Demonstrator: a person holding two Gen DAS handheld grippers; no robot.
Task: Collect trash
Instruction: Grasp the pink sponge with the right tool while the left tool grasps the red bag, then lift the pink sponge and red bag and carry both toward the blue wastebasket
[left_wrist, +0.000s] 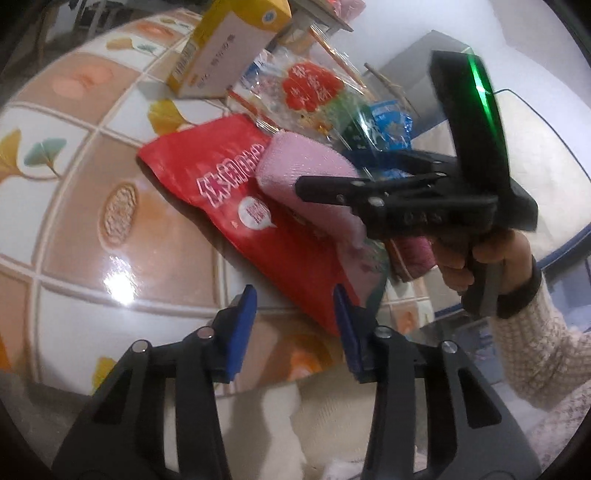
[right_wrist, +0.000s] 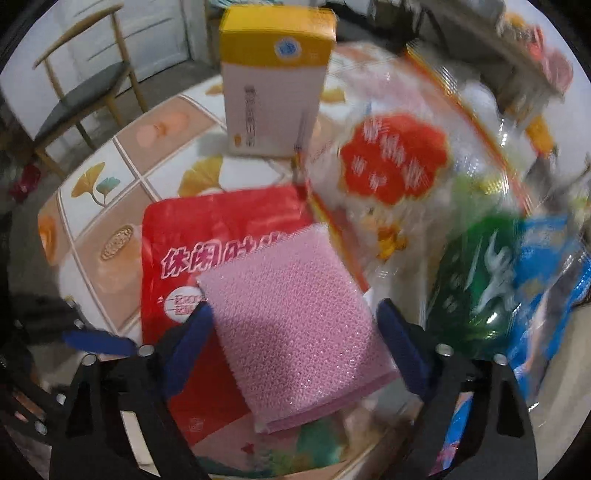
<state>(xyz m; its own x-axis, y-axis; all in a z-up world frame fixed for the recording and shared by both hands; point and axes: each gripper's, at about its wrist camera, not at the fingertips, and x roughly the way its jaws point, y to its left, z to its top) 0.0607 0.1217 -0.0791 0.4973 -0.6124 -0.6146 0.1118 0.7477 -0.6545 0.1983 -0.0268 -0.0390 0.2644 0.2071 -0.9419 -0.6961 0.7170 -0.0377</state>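
Note:
A red snack bag (left_wrist: 236, 206) (right_wrist: 207, 236) lies flat on the tiled table. A pink sponge (left_wrist: 306, 177) (right_wrist: 295, 332) lies on top of it. My left gripper (left_wrist: 295, 325) is open, its blue pads at the bag's near corner. My right gripper (right_wrist: 295, 332) is open with its pads on either side of the pink sponge; it also shows in the left wrist view (left_wrist: 317, 188), over the sponge. A clear wrapper with a red label (left_wrist: 314, 88) (right_wrist: 395, 158), a green packet (right_wrist: 476, 284) and a blue wrapper (left_wrist: 391, 122) (right_wrist: 546, 280) lie behind.
A yellow-and-white carton (left_wrist: 229, 48) (right_wrist: 275, 85) stands upright at the back of the table (left_wrist: 74, 206). A wooden chair (right_wrist: 77, 92) stands beyond the table at far left. A dark pink cloth (left_wrist: 413, 254) lies by the right hand.

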